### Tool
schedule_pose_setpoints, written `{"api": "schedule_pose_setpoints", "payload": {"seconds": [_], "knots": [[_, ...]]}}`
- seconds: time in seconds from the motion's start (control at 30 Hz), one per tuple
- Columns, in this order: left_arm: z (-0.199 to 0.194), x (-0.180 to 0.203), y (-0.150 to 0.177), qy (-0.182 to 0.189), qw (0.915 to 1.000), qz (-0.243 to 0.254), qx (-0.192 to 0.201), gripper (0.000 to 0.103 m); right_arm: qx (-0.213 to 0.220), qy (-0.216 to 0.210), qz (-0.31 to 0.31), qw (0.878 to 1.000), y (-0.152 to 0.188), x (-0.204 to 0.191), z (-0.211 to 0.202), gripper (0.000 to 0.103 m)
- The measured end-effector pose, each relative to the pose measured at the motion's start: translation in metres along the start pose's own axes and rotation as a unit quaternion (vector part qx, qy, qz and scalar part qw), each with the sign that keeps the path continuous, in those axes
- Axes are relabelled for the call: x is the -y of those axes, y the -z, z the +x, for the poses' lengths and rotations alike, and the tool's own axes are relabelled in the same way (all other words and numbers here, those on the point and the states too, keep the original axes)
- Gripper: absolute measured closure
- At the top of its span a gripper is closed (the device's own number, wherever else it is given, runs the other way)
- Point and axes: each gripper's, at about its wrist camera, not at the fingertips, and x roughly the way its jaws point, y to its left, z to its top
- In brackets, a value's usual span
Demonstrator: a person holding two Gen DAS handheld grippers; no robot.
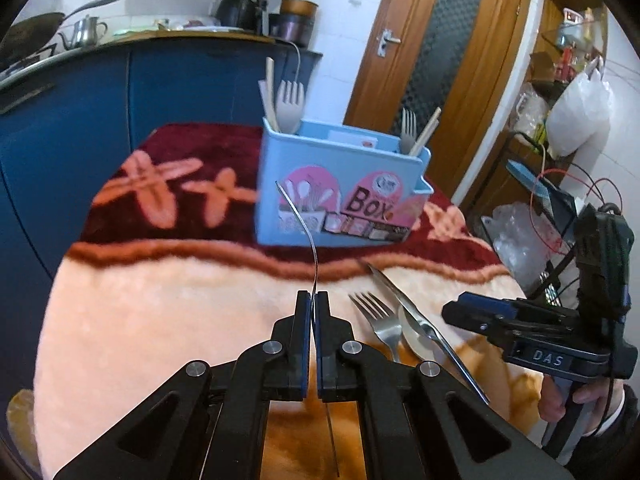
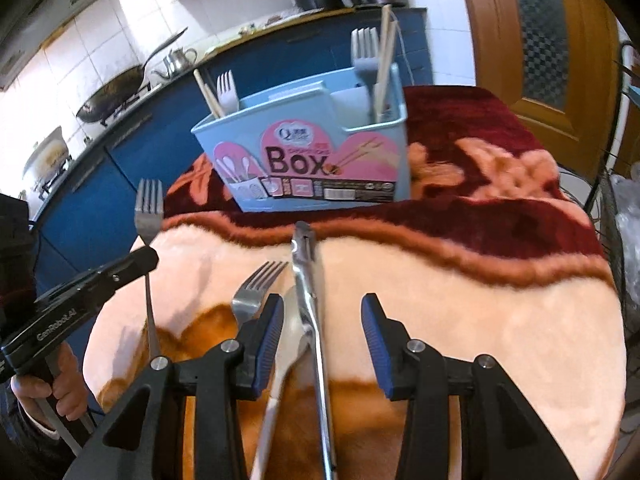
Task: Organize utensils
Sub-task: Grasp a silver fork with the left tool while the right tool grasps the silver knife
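Observation:
My left gripper (image 1: 313, 300) is shut on a metal fork (image 1: 301, 224), which shows edge-on as a thin curved strip and is lifted off the cloth. The right wrist view shows that held fork (image 2: 149, 208) upright, tines up, in the left gripper (image 2: 150, 259). My right gripper (image 2: 320, 312) stands open low over the table. Between its fingers, on the cloth, lie a knife (image 2: 307, 280) and a spoon (image 2: 289, 340), with a second fork (image 2: 252, 292) just left of them. A light blue utensil box (image 1: 340, 184) stands behind with forks and chopsticks in it.
A plush peach and maroon cloth (image 2: 480, 320) covers the table. Blue kitchen cabinets (image 1: 80, 120) with a wok and kettle on top run behind it. To the right are a wooden door (image 1: 440, 60) and a cluttered rack with bags (image 1: 568, 120).

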Motion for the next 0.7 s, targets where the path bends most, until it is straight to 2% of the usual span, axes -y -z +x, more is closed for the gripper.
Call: {"api": "schedule_pose_setpoints", "payload": {"seconds": [0.37, 0.7], "knots": [[-0.019, -0.015, -0.013, -0.004, 0.9982, 0.006, 0.059, 0.102, -0.088, 0.014, -0.027, 0.996, -0.030, -0.019, 0.045, 0.059], [-0.021, -0.020, -0.021, 0.000, 0.9973, 0.001, 0.074, 0.102, -0.143, 0.032, -0.034, 0.989, -0.050, -0.018, 0.071, 0.063]]}}
